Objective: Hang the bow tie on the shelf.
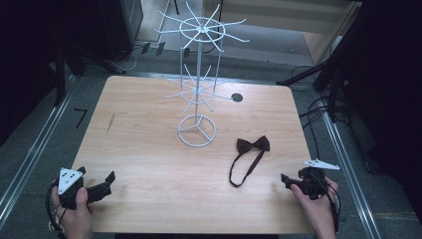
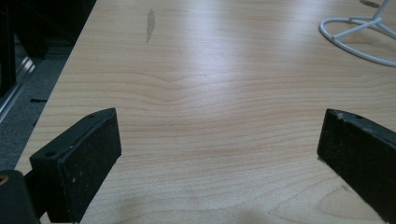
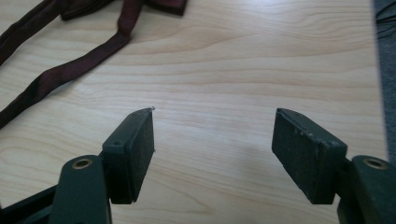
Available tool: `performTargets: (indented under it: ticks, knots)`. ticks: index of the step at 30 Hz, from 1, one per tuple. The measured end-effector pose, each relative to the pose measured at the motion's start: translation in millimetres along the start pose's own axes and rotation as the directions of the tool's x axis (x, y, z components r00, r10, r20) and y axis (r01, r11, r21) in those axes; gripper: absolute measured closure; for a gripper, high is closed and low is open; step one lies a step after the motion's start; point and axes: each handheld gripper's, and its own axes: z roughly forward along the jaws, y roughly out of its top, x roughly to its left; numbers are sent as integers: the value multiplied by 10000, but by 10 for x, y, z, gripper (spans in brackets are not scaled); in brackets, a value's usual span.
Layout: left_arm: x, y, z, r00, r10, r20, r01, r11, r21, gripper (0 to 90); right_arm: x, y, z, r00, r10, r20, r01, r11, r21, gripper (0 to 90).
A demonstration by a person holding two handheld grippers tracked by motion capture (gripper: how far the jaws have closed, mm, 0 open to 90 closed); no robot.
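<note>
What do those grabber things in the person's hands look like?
Each hand holds a black grabber with two flat, blocky black jaws. The left gripper and the right gripper both carry a pale grey three-cornered plate on top; the left one has small dark dots on it. A thin black cable trails from each. The jaw arms have small brass-ringed holes. No sleeves are in the picture.

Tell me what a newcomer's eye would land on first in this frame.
Probably the tall white wire rack standing at the table's far middle, its hook arms bare. Next, the dark bow tie lying flat right of the rack's base, strap looping toward the near edge. The left gripper and right gripper wait open at the near corners.
</note>
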Motion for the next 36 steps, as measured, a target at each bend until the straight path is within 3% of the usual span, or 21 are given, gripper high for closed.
performTargets:
  ticks: [3,9,11,19,20,23,24,27,32,36]
  knots:
    - [8,2,5,10000,-71,43,71,10000,38,0,93,101,61,9988,-495,52,491,9972,555,295]
    - [17,2,7,9999,-140,98,140,9999,14,1,216,292,132,9958,-916,-68,919,9913,940,293]
    - [13,2,8,9999,-105,81,105,9999,12,1,286,424,186,9914,-1308,-35,1302,9843,1195,282]
    - [14,3,11,9999,-115,123,114,9999,49,1,419,704,306,9805,-1965,17,1930,9648,1786,259]
    - [8,5,11,9998,-69,167,68,10000,64,1,456,776,342,9756,-2197,-17,2158,9566,1959,251]
    - [3,7,16,9998,-14,191,12,9999,101,1,478,829,367,9719,-2353,-32,2310,9512,2046,251]
    - [8,7,15,9997,-47,232,45,9999,107,1,498,897,398,9673,-2534,-38,2484,9450,2127,254]
    - [16,7,17,9996,-99,263,97,9999,80,1,502,953,418,9662,-2576,-103,2534,9415,2223,253]
    - [-4,11,26,9996,44,272,-49,9999,158,1,512,1127,497,9572,-2876,-331,2865,9249,2499,267]
    - [-1,11,26,9996,8,290,-13,9999,156,1,512,1210,530,9580,-2823,-513,2857,9220,2615,270]
